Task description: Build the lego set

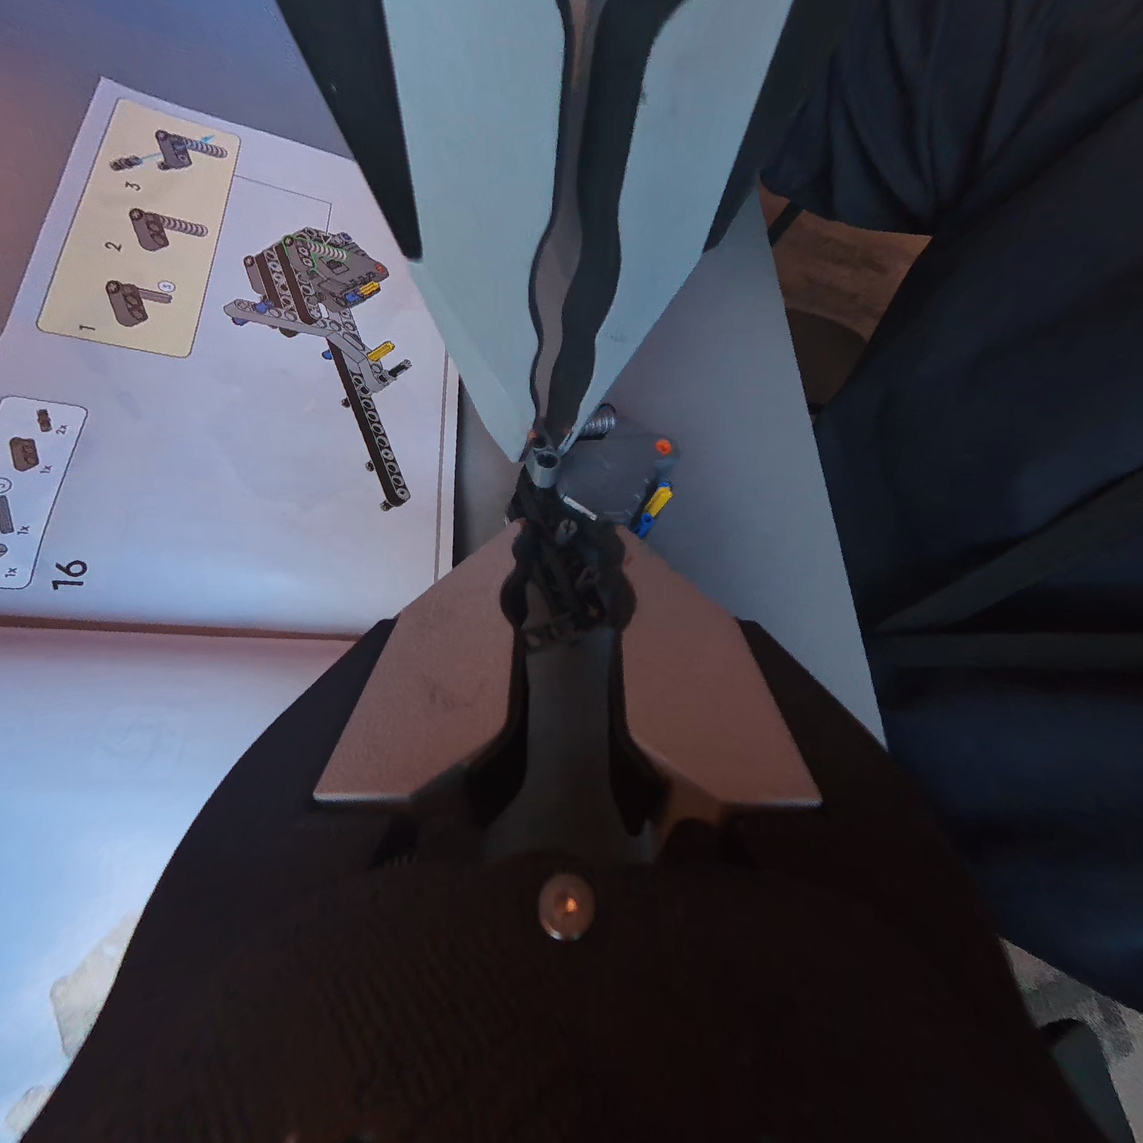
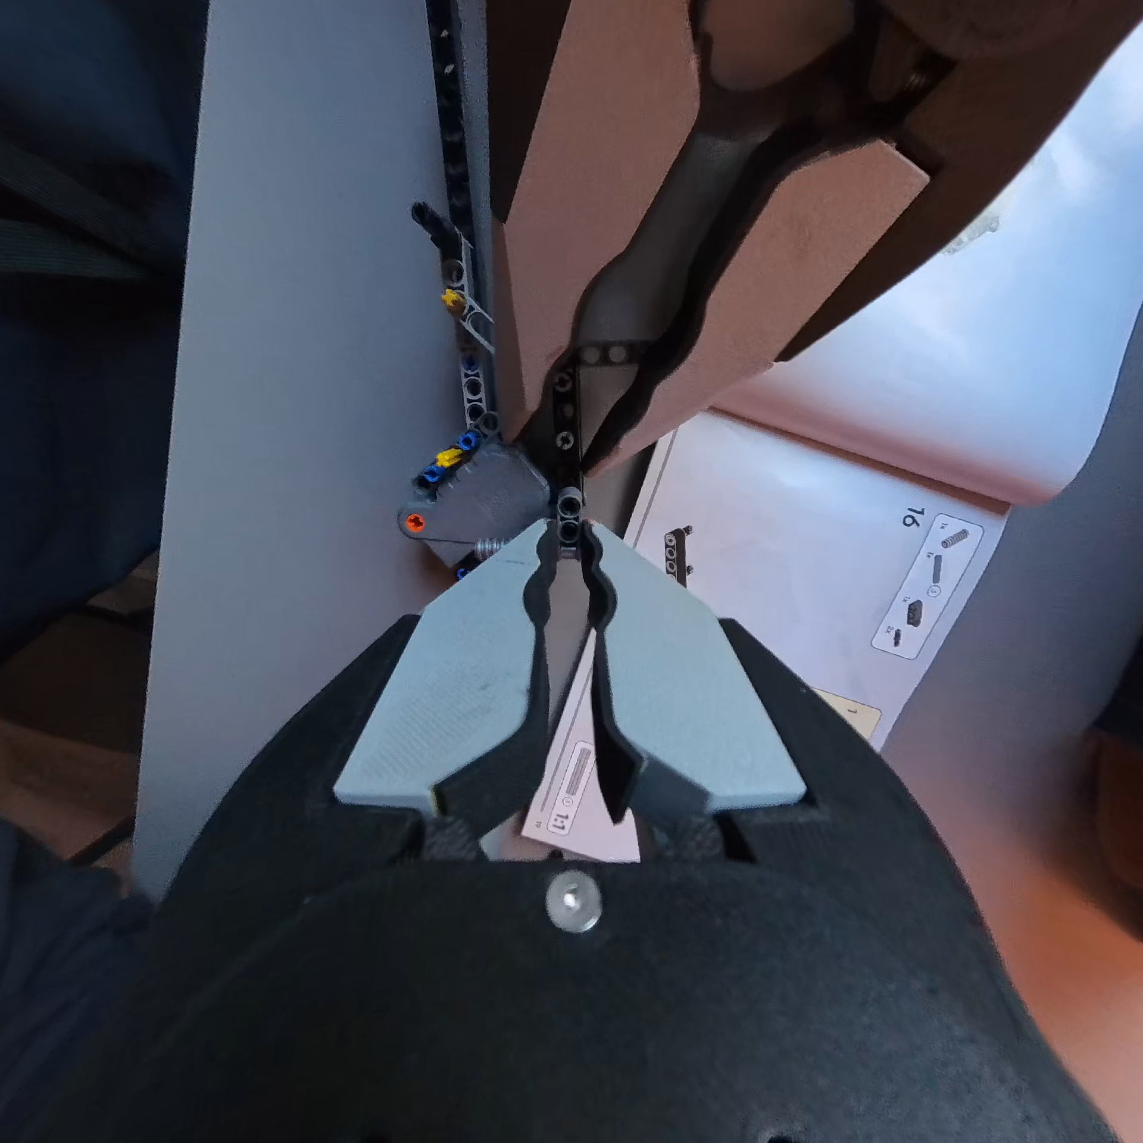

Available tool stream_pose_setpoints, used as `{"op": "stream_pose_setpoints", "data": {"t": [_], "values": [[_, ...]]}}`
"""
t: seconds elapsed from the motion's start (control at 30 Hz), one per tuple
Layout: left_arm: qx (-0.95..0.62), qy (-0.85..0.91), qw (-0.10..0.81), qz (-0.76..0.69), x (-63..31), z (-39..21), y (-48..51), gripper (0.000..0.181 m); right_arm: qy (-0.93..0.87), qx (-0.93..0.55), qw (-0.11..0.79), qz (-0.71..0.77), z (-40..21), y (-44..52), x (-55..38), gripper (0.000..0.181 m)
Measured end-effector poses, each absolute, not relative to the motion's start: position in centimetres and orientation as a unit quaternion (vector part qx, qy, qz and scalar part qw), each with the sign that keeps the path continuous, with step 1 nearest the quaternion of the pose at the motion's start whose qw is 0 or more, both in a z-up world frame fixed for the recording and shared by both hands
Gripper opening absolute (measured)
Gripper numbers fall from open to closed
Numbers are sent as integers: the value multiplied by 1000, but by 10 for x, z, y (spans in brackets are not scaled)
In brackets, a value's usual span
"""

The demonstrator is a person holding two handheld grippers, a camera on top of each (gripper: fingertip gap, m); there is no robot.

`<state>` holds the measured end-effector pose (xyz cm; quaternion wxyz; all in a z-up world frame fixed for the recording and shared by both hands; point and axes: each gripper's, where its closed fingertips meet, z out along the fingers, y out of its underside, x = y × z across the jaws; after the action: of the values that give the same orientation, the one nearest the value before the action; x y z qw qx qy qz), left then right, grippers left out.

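My left gripper (image 1: 566, 541) is shut on the black beam (image 2: 566, 408) of the lego assembly. The assembly has a grey block (image 1: 609, 476) with an orange pin (image 1: 663, 445) and yellow and blue pins (image 1: 655, 504). Long black and grey beams (image 2: 458, 154) run off from it along the table. My right gripper (image 2: 566, 537), with pale blue-grey fingers, meets the left one tip to tip. It is shut on a small grey two-hole connector (image 2: 569, 513) at the end of the black beam. This connector also shows in the left wrist view (image 1: 547, 461). A coiled spring (image 2: 488, 547) sticks out of the block.
The open instruction booklet (image 1: 216, 402) lies on the pale grey table (image 2: 297, 371) beside the assembly and also shows in the right wrist view (image 2: 804, 556). A person's dark blue clothing (image 1: 989, 371) is close behind the table edge. Only a small space, under 4 cm, lies between the two pairs of fingers.
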<state>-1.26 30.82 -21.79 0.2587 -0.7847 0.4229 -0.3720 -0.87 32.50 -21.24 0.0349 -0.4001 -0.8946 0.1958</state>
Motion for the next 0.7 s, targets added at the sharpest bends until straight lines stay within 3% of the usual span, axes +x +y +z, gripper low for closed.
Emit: {"op": "stream_pose_setpoints", "data": {"t": [0.2,0.7], "values": [[-781,391,294,-389,-9,-197,316,15,-896,-398,36,195,-212,325,-9,5],[-809,377,295,-340,-8,-209,320,6,-895,-381,42,228,-211,321,-12,5]]}}
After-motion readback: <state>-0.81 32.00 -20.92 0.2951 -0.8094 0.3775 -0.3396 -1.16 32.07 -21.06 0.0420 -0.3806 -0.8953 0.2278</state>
